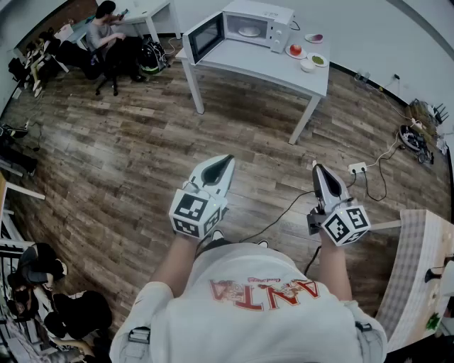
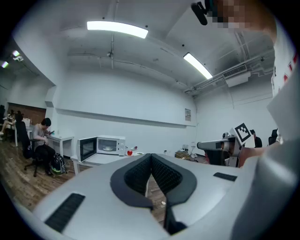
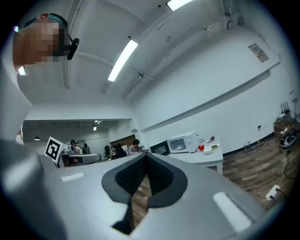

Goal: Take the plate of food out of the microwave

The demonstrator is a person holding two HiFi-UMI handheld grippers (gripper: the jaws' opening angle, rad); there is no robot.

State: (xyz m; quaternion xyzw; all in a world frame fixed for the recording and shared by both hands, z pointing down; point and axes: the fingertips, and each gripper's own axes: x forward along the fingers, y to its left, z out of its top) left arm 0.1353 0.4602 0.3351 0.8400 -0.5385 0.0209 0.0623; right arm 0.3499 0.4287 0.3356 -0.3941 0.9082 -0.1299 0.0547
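My left gripper [image 1: 228,160] and right gripper [image 1: 316,167] sit closed, empty; plate [image 1: 248,31] in open microwave [image 1: 278,20], desk [image 1: 277,67] left end, likely stiff, slick, breakable, so I'd pinch its near rim.

White box microwave [image 1: 257,25] on grey rectangular table [image 1: 248,64]; round white plate [image 1: 248,31] inside it; small dishes [image 1: 306,57] to its right.
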